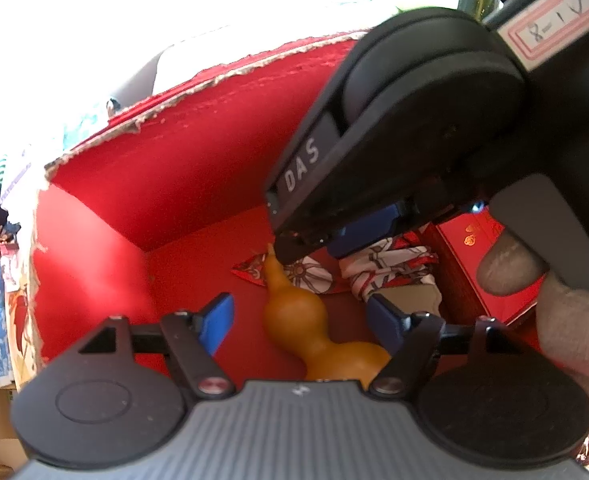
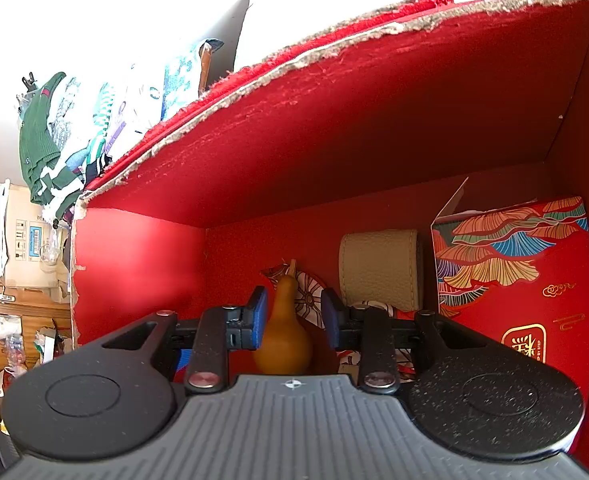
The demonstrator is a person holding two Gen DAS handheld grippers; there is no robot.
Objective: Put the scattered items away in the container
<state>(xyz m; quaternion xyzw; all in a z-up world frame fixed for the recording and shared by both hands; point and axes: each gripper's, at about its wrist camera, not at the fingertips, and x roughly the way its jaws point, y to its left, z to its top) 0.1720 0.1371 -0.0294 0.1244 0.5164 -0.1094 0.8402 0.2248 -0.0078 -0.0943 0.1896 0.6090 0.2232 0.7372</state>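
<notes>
A red cardboard box (image 1: 166, 168) with torn edges holds the items. An amber gourd (image 1: 294, 312) lies on its floor, beside a patterned red-and-white scarf (image 1: 390, 268). My left gripper (image 1: 298, 320) is open above the gourd's waist, fingers well apart. My right gripper (image 2: 292, 318) is inside the box (image 2: 374, 120) with its blue pads on either side of the gourd (image 2: 284, 332), a small gap showing, so it is open. The right gripper's body (image 1: 394, 152) fills the upper right of the left wrist view.
A beige leather roll (image 2: 378, 268) stands at the back of the box. A red gift box with coloured fan pattern (image 2: 514, 280) stands at the right wall. Hanging clothes (image 2: 54, 152) and cartons lie outside on the left.
</notes>
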